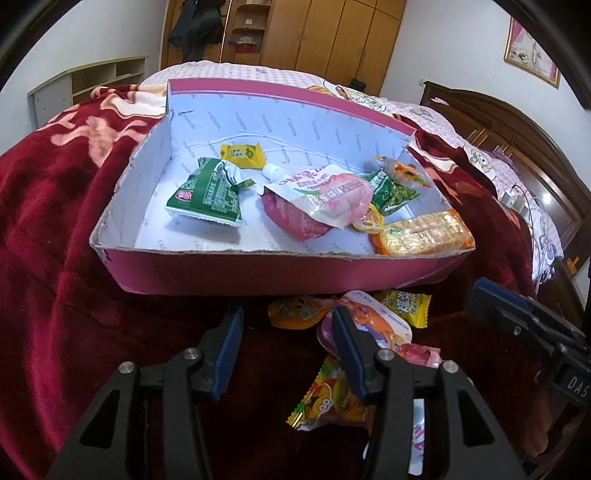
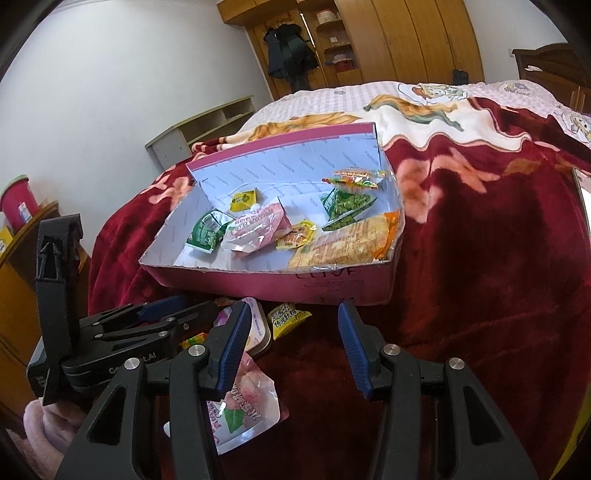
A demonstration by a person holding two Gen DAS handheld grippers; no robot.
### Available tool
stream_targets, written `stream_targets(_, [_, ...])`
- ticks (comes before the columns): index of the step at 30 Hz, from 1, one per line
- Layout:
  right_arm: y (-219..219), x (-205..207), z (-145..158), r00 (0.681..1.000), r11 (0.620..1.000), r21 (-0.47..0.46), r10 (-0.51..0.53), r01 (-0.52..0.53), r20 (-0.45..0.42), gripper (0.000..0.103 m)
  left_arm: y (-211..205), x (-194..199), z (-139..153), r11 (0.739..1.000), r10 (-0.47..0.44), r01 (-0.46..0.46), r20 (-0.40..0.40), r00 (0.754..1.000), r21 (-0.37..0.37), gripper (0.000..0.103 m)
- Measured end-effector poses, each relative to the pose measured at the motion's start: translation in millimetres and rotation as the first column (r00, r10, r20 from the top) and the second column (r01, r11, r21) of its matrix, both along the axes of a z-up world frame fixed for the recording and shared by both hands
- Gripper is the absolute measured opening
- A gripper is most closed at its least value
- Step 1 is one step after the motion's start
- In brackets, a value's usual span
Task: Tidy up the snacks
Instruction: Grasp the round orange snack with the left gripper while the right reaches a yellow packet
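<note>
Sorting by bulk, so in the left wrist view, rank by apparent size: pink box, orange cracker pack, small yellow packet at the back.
1. pink box
2. orange cracker pack
3. small yellow packet, though it lies farthest back, so it may look smaller.

Bedroom in home. Big bed (image 2: 480, 221) with red flower blanket (image 1: 55, 221). Behind bed: wooden wardrobe (image 1: 332, 33), dark coat (image 2: 290, 55) hanging. Beside bed: low shelf (image 2: 199, 129).
</note>
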State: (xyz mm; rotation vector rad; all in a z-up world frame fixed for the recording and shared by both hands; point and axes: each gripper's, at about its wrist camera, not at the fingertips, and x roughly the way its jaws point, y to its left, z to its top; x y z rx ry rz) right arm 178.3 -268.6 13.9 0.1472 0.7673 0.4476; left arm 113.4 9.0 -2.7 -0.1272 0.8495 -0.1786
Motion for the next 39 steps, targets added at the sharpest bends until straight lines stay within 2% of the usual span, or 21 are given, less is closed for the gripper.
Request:
stream_targets(2, [0, 1, -2, 1.000, 1.000, 0.003, 0.002, -0.002, -0.007, 0.050, 0, 1, -2, 1.000, -0.006, 0.006, -0.001, 1.000, -0.012, 0.040])
stream_targets(5, [0, 3, -6, 1.000, 1.000, 0.007, 0.001, -0.001, -0.018, 0.050, -2, 3, -3, 1.000, -0.017, 0.017, 0.008, 1.000, -0.021, 0.036])
stream_targets(18, [3, 11, -21, 0.998, 1.000, 0.022, 0.002, -0.001, -0.067, 0.050, -5, 11, -11, 0.997, -0.027, 0.028, 0.012, 1.000, -0.071, 0.036])
stream_targets(24, [6, 11, -24, 0.997, 1.000, 0.014, 0.002, -0.001, -0.077, 0.050, -5, 8, -9, 0.997, -0.037, 0.038, 0.018, 0.999, -0.061, 0.030])
stream_targets(26, [6, 11, -24, 0.997, 1.000, 0.011, -0.003, 0.004, -0.078, 0.050, -4, 5, -7, 0.997, -0.041, 0.043, 0.020, 0.999, -0.063, 0.020])
stream_targets(28, [6, 11, -24, 0.997, 1.000, 0.008, -0.008, 0.009, -0.079, 0.050, -2, 0, -4, 0.997, -0.045, 0.046, 0.022, 0.999, -0.060, 0.017])
stream_targets(33, [8, 14, -26, 0.996, 1.000, 0.003, -0.013, 0.013, -0.089, 0.050, -3, -1, -5, 0.998, -0.044, 0.045, 0.019, 0.999, -0.047, 0.018])
stream_targets(38, [11, 21, -30, 0.995, 1.000, 0.005, -0.014, 0.014, -0.101, 0.050, -1, 1, -7, 1.000, -0.002, 0.003, 0.027, 1.000, -0.023, 0.043])
stream_targets(39, [12, 22, -31, 0.994, 1.000, 0.006, -0.015, 0.015, -0.107, 0.050, 0, 2, -8, 1.000, 0.003, -0.003, 0.025, 1.000, -0.028, 0.044])
